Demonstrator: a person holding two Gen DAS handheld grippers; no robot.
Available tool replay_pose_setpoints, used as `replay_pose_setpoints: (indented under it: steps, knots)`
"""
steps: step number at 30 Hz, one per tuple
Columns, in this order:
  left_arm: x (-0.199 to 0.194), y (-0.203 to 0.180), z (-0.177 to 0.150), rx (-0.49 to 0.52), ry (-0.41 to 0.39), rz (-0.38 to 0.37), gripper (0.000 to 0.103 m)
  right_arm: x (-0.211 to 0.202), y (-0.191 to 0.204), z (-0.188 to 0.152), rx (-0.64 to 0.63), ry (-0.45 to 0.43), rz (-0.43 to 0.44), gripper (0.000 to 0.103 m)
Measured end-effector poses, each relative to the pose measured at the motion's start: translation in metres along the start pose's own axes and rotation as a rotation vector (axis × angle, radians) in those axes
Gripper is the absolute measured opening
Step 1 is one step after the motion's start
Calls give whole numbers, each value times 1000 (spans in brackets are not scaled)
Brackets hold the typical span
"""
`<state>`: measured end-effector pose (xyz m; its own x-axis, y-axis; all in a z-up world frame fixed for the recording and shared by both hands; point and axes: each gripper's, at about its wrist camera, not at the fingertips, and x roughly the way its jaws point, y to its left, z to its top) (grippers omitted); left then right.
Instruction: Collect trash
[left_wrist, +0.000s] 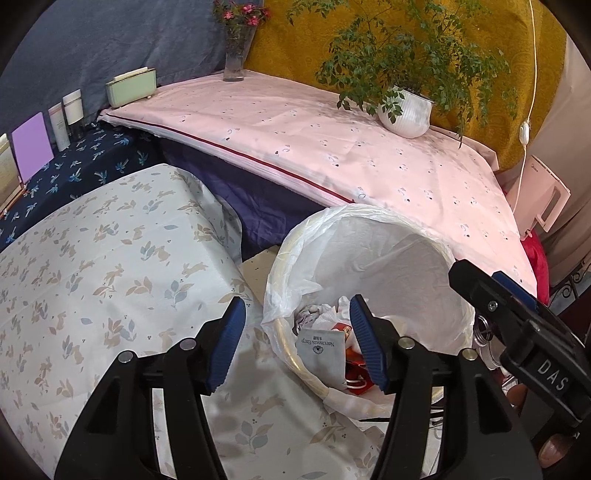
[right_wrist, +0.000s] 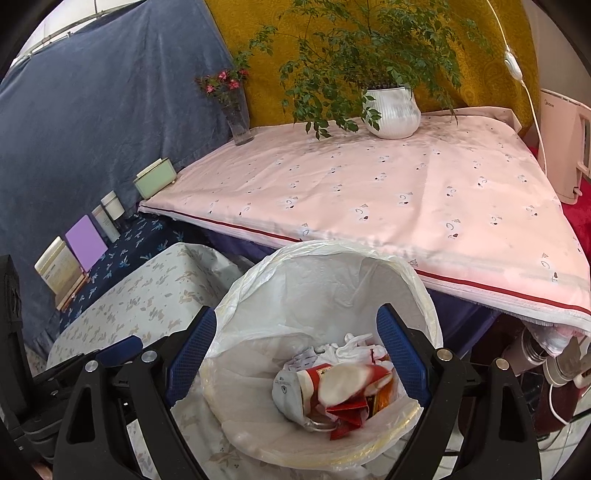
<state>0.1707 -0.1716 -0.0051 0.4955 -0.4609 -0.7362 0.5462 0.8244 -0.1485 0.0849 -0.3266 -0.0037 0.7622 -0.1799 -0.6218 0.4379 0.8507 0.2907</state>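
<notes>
White plastic is lining the trash bin (right_wrist: 325, 288), which is standing on the floor below the near edge of the pink-clothed desk (right_wrist: 369, 192) and just beside the rabbit-print cloth (left_wrist: 110, 280). Trash (right_wrist: 332, 384) is lying at the bottom of the bin: red wrappers, crumpled white paper and a grey sachet (left_wrist: 321, 350) printed "Narcissus Care". The right gripper (right_wrist: 297, 362) is hovering over the bin mouth, its blue fingers (right_wrist: 192, 354) standing wide apart and holding nothing. The left gripper (left_wrist: 299, 347) is pointing down at the bin's near left rim, its fingers (left_wrist: 225, 343) parted about halfway with nothing between them. The right gripper's body is showing at the right edge of the left wrist view, marked "DAS". A potted plant (right_wrist: 391, 110) is sitting near the far edge of the desk, and a glass vase of pink flowers (right_wrist: 236, 110) is standing at its far left corner. A green box (right_wrist: 155, 181), bottles and a purple card (right_wrist: 86, 243) are lining the dark-blue cloth at the left.
</notes>
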Motion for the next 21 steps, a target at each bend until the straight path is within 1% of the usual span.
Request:
replay_pose_setpoints:
  steps: [8, 10, 11, 14, 15, 16, 18, 21]
  knots:
    - [-12, 4, -5, -9, -9, 16, 57, -15, 9, -3, -85, 2, -20, 85]
    - [-17, 5, -7, -13, -13, 21, 62, -21, 13, -5, -117, 0, -26, 85]
    - [-20, 5, -9, -15, -18, 28, 67, -23, 14, -6, -130, -1, -28, 85]
    - [-27, 5, -14, -16, -23, 44, 69, -31, 19, -11, -173, 3, -35, 85]
    - [-29, 5, -16, -19, -21, 48, 69, -34, 20, -14, -184, 6, -38, 86]
    - [-31, 5, -18, -22, -19, 53, 70, -36, 20, -16, -192, 8, -41, 89]
    - [-35, 6, -24, -29, -18, 62, 78, -41, 21, -20, -208, 11, -46, 91]
    - [-42, 5, -33, -31, -25, 84, 80, -48, 22, -27, -239, 17, -70, 91]
